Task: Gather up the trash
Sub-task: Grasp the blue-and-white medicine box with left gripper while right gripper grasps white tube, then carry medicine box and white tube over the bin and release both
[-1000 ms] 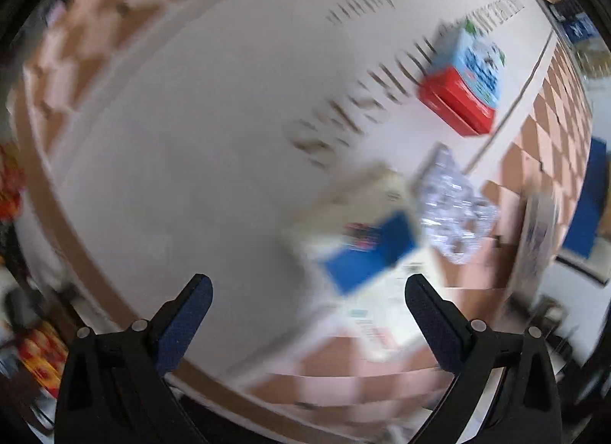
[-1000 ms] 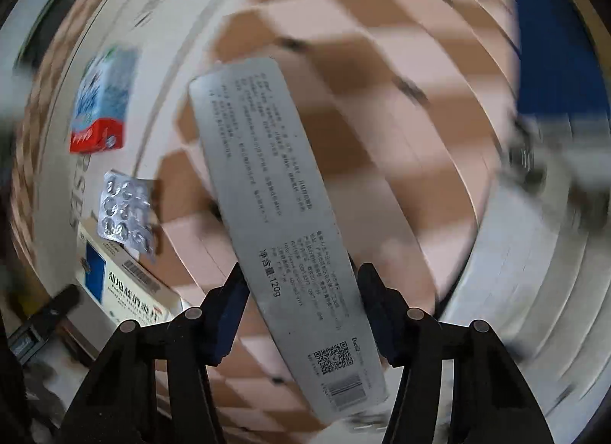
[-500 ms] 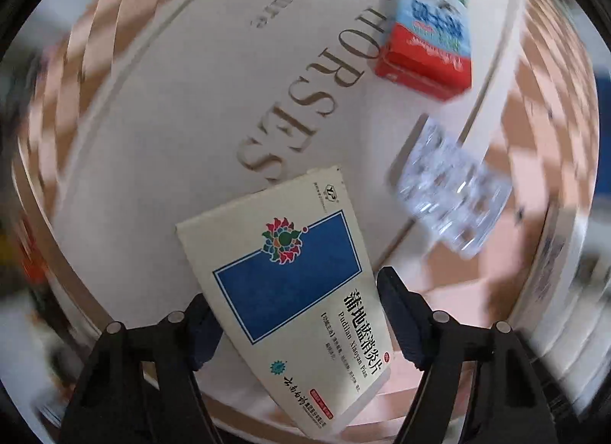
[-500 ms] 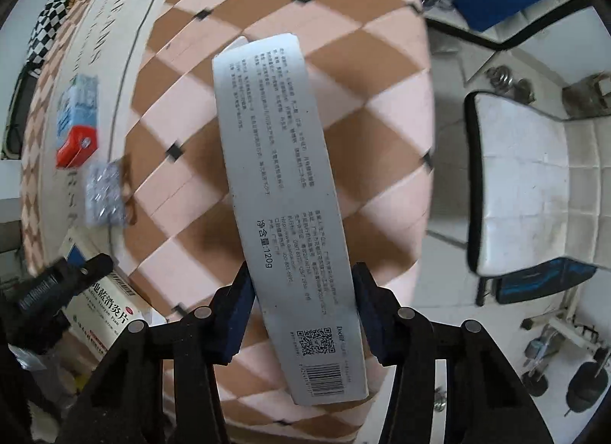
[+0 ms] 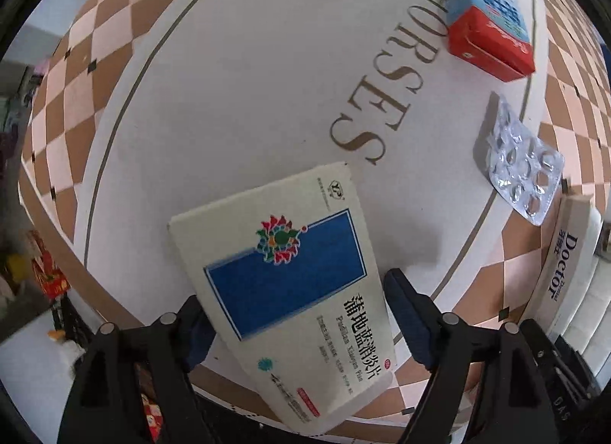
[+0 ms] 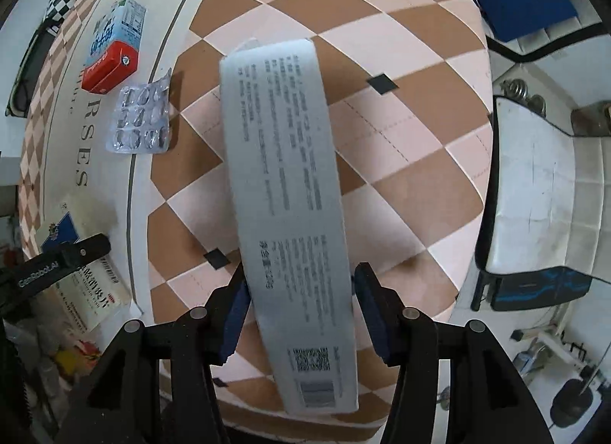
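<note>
My left gripper (image 5: 296, 314) pinches the blue-and-white medicine box (image 5: 284, 276) between its pads; my right gripper (image 6: 299, 314) clamps the long grey carton (image 6: 290, 222) near its bottom end — most of it juts ahead, so I judge it could lever loose.

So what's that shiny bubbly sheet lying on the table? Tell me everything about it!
It's a blister pack of pills: a silvery, crinkly foil sheet with rows of clear bubbles. One corner curls up. It lies on the table, across the dark line between the cream middle and the checkered border. The red and blue box sits just beyond it. Neither gripper touches it.
</note>
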### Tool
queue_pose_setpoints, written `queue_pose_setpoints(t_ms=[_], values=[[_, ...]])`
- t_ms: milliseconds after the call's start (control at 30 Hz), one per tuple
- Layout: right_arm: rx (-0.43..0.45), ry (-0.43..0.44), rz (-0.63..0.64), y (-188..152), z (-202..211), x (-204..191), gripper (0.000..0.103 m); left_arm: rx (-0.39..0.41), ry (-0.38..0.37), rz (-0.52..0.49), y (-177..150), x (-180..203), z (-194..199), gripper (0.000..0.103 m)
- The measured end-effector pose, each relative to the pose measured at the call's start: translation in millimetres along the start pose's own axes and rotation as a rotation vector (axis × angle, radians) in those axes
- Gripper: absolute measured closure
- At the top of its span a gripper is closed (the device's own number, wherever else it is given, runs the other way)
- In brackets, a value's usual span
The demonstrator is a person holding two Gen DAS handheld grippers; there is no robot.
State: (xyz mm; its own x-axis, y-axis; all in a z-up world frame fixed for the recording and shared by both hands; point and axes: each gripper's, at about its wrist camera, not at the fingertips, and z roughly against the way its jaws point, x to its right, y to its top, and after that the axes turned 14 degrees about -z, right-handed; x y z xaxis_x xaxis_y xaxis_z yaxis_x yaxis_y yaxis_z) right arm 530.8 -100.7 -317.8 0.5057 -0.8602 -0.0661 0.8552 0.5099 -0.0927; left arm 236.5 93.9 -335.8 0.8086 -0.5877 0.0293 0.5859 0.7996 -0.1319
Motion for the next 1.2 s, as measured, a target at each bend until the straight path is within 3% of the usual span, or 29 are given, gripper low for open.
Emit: queue_pose_setpoints(t_ms=[100, 167, 267, 400, 600, 767, 833, 933, 1033, 1200], values=[[0.013, -0.014, 0.004, -4, -3, -6, 0.047, 0.024, 0.005, 0.013, -17, -11, -1, 0.026], [0.044, -0.021, 0.006, -8, -4, -5, 0.053, 0.051, 0.017, -0.027, -9, -2, -2, 0.030], [0.055, 0.008, -0.006, -22, 2, -7, 0.053, 0.098, 0.039, -0.087, -18, 0, 6, 0.031], [0.086, 0.034, -0.029, -43, 8, -7, 0.053, 0.139, 0.014, -0.139, -24, -9, 19, 0.031], [0.142, 0.096, -0.069, -89, 32, -17, 0.053, 0.249, 0.002, -0.310, -67, -43, 56, 0.031], [0.184, 0.151, -0.127, -161, 51, -33, 0.054, 0.315, -0.038, -0.447, -120, -68, 84, 0.031], [0.198, 0.166, -0.157, -196, 52, -40, 0.053, 0.326, -0.053, -0.491, -121, -34, 93, 0.031], [0.204, 0.189, -0.220, -254, 47, -50, 0.054, 0.323, -0.084, -0.561, -144, -37, 84, 0.031], [0.160, 0.218, -0.283, -321, 26, -61, 0.053, 0.276, -0.108, -0.604, -178, -61, 67, 0.031], [-0.005, 0.228, -0.358, -417, -37, -78, 0.054, 0.143, -0.134, -0.624, -222, -91, 14, 0.031]])
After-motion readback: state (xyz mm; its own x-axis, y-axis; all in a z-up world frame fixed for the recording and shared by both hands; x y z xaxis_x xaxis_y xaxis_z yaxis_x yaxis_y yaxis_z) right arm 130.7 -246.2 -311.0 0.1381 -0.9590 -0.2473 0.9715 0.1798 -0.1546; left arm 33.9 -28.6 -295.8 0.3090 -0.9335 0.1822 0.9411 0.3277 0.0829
